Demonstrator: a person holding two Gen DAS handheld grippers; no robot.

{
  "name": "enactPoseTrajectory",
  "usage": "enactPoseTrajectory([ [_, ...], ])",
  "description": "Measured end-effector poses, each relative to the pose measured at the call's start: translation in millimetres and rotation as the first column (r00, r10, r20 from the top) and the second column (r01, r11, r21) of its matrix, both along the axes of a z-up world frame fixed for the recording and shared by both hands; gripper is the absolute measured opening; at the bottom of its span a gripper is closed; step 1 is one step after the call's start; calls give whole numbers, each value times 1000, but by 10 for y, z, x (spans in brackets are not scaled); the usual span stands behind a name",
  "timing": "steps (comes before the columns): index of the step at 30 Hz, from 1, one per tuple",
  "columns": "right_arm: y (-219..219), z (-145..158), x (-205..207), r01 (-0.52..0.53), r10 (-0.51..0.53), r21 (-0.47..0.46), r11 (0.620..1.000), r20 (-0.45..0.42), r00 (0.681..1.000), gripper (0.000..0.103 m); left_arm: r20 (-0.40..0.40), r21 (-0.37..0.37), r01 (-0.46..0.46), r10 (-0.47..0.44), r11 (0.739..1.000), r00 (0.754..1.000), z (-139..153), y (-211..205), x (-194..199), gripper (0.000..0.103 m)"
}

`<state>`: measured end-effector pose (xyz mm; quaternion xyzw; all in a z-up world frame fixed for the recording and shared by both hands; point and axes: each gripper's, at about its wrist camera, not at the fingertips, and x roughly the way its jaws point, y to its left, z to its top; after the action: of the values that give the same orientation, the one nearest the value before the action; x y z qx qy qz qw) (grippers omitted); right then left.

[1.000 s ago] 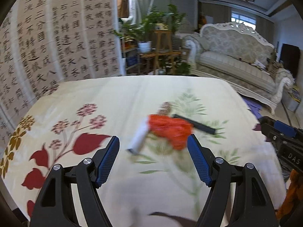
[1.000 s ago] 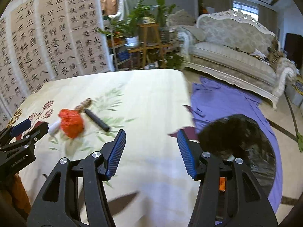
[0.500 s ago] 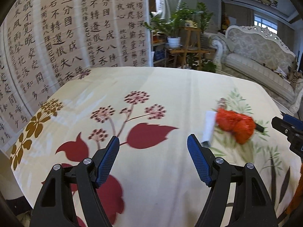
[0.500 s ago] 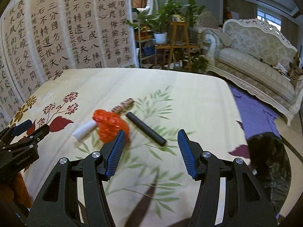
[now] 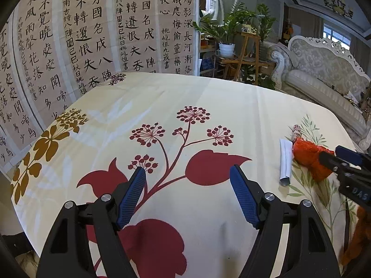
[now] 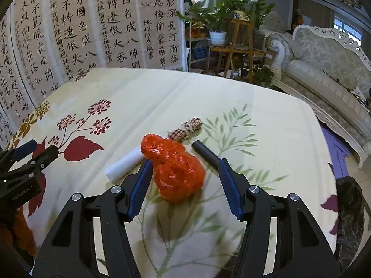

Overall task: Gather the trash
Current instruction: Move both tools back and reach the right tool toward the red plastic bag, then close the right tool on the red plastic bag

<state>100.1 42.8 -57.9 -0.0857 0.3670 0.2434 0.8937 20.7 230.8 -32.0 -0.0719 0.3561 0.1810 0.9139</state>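
Note:
A crumpled red plastic bag point(image 6: 176, 169) lies on the floral tablecloth point(image 6: 266, 143). My right gripper point(image 6: 184, 171) is open with its jaws on either side of the bag, not closed on it. A white paper roll point(image 6: 124, 163), a black tube point(image 6: 206, 153) and a small twine bundle point(image 6: 185, 128) lie right beside the bag. My left gripper point(image 5: 187, 185) is open and empty over the red leaf print, left of the trash. In the left wrist view the bag point(image 5: 309, 159) and white roll point(image 5: 285, 161) lie at the right, with the right gripper's fingers point(image 5: 347, 156) at the bag.
A black trash bag point(image 6: 350, 210) sits on the floor past the table's right edge, on purple cloth point(image 6: 338, 153). A calligraphy screen point(image 5: 69, 46) stands behind the table at left. Plants on a wooden stand point(image 5: 243, 46) and a sofa point(image 5: 324, 76) are beyond.
My right gripper has moved forward and left until its open jaws flank the red bag. My left gripper has swung further left, away from the trash.

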Motion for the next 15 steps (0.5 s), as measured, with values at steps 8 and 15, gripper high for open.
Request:
enactPoseTrajectory([
  [8, 128, -147, 114, -16, 15, -30, 999, -42, 999, 58, 1, -23, 18, -18, 1000, 1000, -13, -10, 58, 74],
  [15, 136, -180, 116, -28, 26, -29, 999, -63, 998, 41, -4, -29, 24, -25, 999, 1000, -32, -33, 92, 74],
])
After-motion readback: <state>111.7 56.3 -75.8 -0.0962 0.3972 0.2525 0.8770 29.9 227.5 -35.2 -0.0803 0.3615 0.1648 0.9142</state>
